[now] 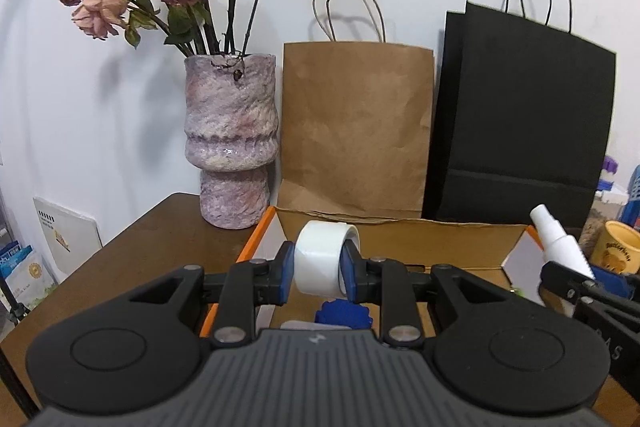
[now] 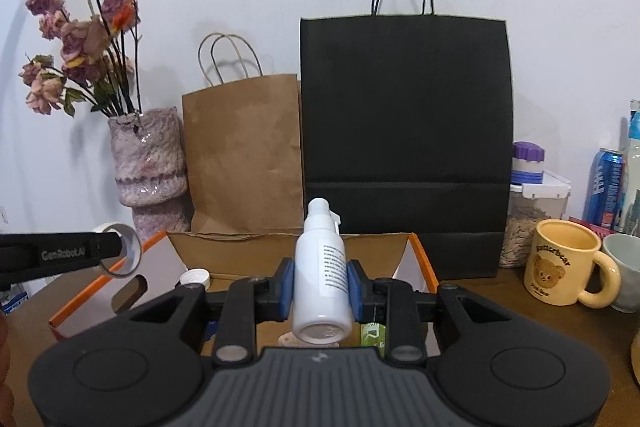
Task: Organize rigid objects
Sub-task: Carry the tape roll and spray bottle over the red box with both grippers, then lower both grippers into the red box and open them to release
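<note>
My left gripper is shut on a roll of clear tape, held above the open cardboard box with orange edges. A blue ridged object lies in the box below it. My right gripper is shut on a white spray bottle, nozzle pointing away, also over the box. In the right wrist view the left gripper's black finger and the tape roll show at the left. The spray bottle appears at the right of the left wrist view. A small white cap and a green packet lie inside the box.
Behind the box stand a mottled pink vase of dried roses, a brown paper bag and a black paper bag. A yellow bear mug, a pale cup, a jar, a blue can crowd the right of the wooden table.
</note>
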Demonstrator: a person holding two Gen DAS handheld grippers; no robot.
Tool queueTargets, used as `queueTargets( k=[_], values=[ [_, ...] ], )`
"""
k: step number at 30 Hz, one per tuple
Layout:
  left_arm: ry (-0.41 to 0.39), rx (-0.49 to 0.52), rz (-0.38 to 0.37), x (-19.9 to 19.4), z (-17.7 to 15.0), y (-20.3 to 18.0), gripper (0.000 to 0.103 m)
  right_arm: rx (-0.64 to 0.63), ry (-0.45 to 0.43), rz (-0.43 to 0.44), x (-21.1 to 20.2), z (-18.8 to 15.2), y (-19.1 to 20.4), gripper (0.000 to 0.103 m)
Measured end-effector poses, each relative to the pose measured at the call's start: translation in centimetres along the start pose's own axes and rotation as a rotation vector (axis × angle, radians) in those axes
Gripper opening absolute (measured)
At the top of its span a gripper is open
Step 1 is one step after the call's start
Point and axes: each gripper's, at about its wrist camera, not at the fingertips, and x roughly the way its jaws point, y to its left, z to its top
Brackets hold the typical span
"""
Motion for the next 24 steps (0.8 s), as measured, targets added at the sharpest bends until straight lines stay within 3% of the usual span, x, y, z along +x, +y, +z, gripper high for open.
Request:
queueTargets(
  k=[17, 24],
  values=[
    [0.049, 0.026, 0.048, 4.6, 0.0, 0.2, 0.025, -0.054, 0.061, -0.030, 4.4, -0.3, 0.0, 0.027],
    [0.049, 0.049, 0.050, 4.7, -0.4, 0.0, 0.025, -0.060, 0.105, -0.024, 5.5, -1.2, -0.2, 0.027]
  ],
)
